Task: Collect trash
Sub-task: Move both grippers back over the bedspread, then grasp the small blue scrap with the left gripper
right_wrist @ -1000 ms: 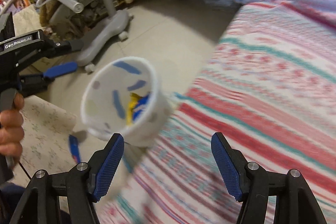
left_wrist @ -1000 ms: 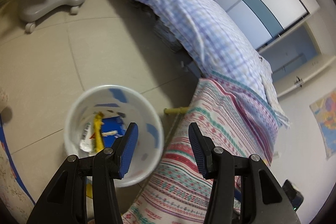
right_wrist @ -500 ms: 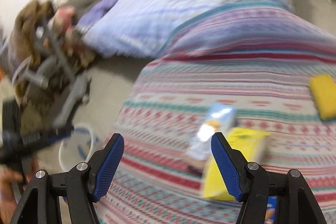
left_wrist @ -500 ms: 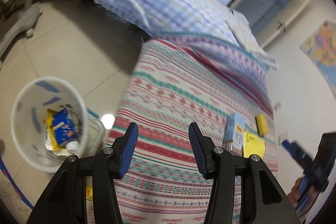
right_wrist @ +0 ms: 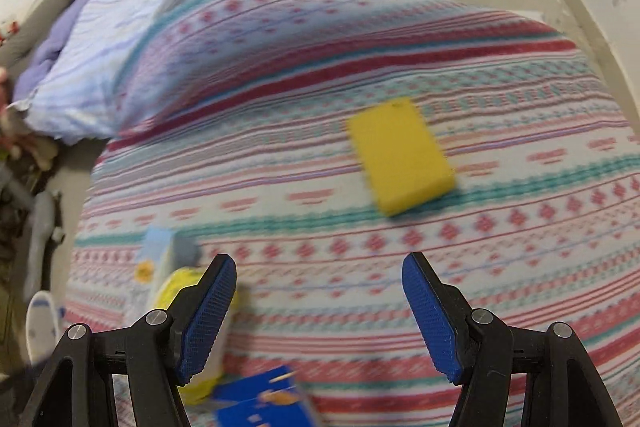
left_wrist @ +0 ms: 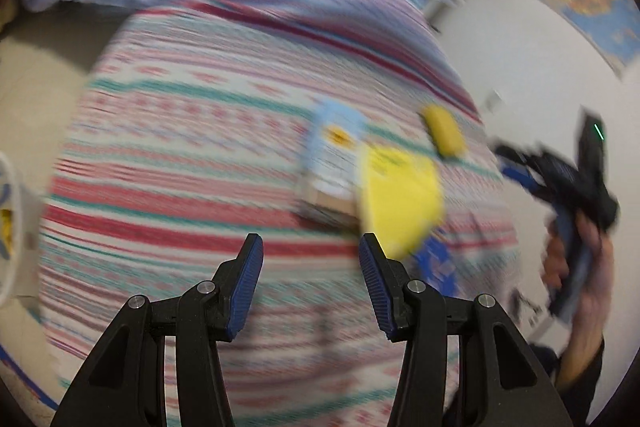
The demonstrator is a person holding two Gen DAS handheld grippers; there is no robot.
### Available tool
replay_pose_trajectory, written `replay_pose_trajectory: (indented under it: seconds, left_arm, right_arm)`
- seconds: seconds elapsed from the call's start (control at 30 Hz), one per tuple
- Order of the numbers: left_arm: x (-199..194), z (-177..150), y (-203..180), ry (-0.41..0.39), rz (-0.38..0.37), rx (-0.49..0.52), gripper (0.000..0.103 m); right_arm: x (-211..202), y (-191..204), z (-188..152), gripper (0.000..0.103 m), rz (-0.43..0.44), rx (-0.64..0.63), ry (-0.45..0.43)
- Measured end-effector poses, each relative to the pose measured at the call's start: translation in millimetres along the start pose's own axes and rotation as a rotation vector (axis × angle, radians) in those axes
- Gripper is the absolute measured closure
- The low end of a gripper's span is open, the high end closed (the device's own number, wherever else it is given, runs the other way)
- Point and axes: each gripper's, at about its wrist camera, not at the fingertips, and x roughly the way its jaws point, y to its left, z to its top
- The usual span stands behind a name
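The left gripper (left_wrist: 310, 259) is empty, its blue-padded jaws spread apart, held above the striped blanket (left_wrist: 192, 155). The right gripper (right_wrist: 320, 303) is likewise empty, its jaws spread wider, and it also shows in the left wrist view at the far right, held in a hand (left_wrist: 580, 267). Four pieces of trash lie on the blanket: a yellow block (right_wrist: 400, 163) ahead of the right gripper and slightly right of its centre line, well apart from the rest; a pale blue carton (right_wrist: 160, 259), a yellow packet (right_wrist: 176, 291) overlapping it, and a blue wrapper (right_wrist: 260, 403) at the lower edge, all grouped near the right gripper's left finger. The white bin (left_wrist: 8, 227) stands at the far left edge of the left wrist view, beside the bed. Both views are motion-blurred, so fine detail of the packaging cannot be read. The step in hand appears to be the approach to a next item. Recommended procedure: select one item only; the yellow block is the clearest target for the right gripper because nothing touches it. Centre the jaws across its narrower sides, descend until the pads bracket it, and close without pinching the soft blanket. For the grouped items, take the uppermost piece first, as a grasp on the carton may drag the packet along.
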Motion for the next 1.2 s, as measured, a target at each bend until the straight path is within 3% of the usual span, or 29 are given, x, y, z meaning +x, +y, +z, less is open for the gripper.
replay_pose_trajectory:
  seconds: [0.13, 0.37, 0.53, 0.67, 0.73, 0.77, 1.03, 1.1, 1.2]
  left_arm:
    - [16, -19, -47, 0.056, -0.084, 0.070, 0.050]
    - [73, -45, -76, 0.173, -0.107, 0.080, 0.050]
    - [103, -48, -90, 0.197, -0.164, 0.087, 0.050]
    - [108, -45, -91, 0.170, -0.196, 0.056, 0.051]
    - [110, -44, -94, 0.165, -0.197, 0.046, 0.068]
    - [111, -44, -96, 0.175, -0.206, 0.047, 0.087]
    - [77, -43, -111, 0.108, -0.216, 0.083, 0.092]
    - [67, -41, -112, 0.084, -0.198, 0.104, 0.101]
    - [58, -40, -104, 0.075, -0.196, 0.096, 0.102]
  right_arm:
    - [3, -17, 8, 0.030, -0.064, -0.016, -0.004]
    - [20, -28, 14, 0.030, -0.114, -0.066, 0.025]
    - [30, -36, 18, 0.030, -0.116, -0.096, 0.025]
    - [37, -46, 23, 0.030, -0.104, -0.101, 0.005]
    - [42, -46, 24, 0.029, -0.113, -0.118, 0.010]
    - [45, -46, 23, 0.029, -0.124, -0.129, 0.013]
    - [56, -44, 23, 0.029, -0.141, -0.204, 0.001]
    - [64, -42, 24, 0.029, -0.157, -0.224, 0.005]
    - [77, -31, 23, 0.025, -0.191, -0.281, 0.014]
